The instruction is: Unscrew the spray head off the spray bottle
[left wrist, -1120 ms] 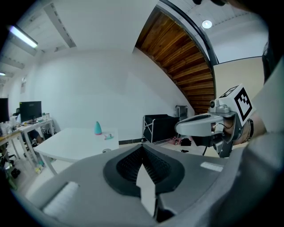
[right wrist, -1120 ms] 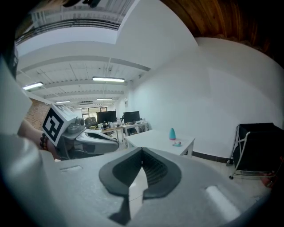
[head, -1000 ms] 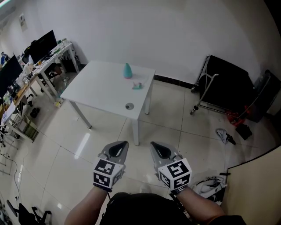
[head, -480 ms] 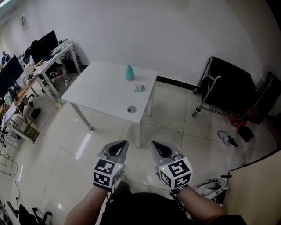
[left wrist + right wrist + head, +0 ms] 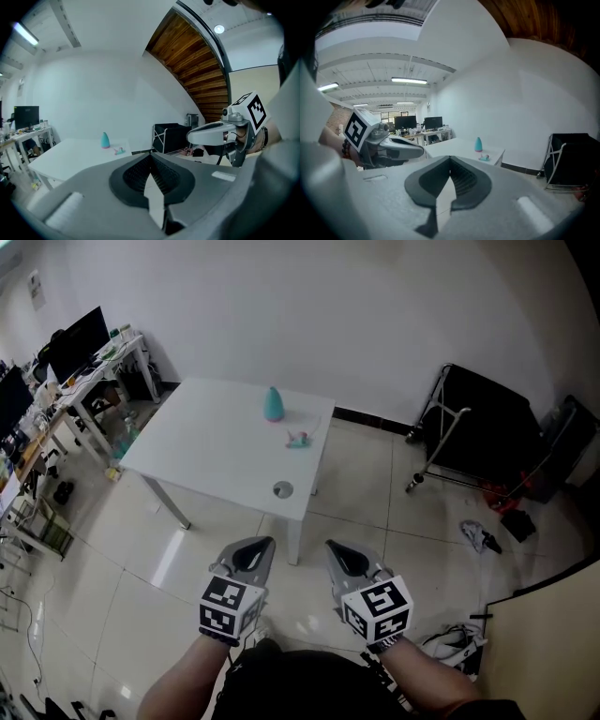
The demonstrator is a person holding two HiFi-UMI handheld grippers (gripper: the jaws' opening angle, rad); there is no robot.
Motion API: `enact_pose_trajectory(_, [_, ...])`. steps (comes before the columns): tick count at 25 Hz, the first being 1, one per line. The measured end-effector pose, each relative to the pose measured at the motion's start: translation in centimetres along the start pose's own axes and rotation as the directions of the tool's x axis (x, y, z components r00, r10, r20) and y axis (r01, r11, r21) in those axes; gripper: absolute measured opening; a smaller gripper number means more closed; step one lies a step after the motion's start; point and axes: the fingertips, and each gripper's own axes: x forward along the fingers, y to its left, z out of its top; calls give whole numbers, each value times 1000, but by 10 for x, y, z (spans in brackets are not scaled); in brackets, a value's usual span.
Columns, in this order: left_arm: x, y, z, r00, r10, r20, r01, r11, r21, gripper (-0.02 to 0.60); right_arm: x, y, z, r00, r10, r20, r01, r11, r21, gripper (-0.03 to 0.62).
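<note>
While the left hand-held gripper (image 5: pixel 255 551) and right hand-held gripper (image 5: pixel 337 554) sit closed, empty, the spray bottle (image 5: pixel 273 404) stands upright, tip up.

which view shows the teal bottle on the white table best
The head view: the teal bottle stands upright and unobstructed on the white table, seen from above. Both gripper views show it only side-on, small and far off.

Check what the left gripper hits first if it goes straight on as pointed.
Nothing close. The left gripper, shut and empty, aims slightly down, just right of the white table. It would probably meet the tiled floor first, though depth is unclear.
</note>
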Motion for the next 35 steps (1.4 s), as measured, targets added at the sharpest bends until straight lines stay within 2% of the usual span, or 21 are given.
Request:
enact_pose_trajectory(9, [20, 65, 10, 998, -64, 6, 64, 998, 4, 17, 61, 4, 20, 998, -64, -9, 64, 998, 4, -9])
enact_pose_trajectory(16, [29, 100, 13, 991, -130, 2, 130, 991, 17, 17, 93, 11, 31, 992, -125, -24, 125, 992, 0, -9])
enact_pose_trajectory(23, [35, 117, 8, 984, -178, -10, 178, 984, 23, 17, 111, 12, 33, 984, -176, -36, 176, 984, 2, -9])
enact_pose_trajectory(35, [63, 136, -3, 983, -180, -34, 180, 983, 19, 17, 143, -11, 24, 982, -177, -61, 178, 984, 5, -9])
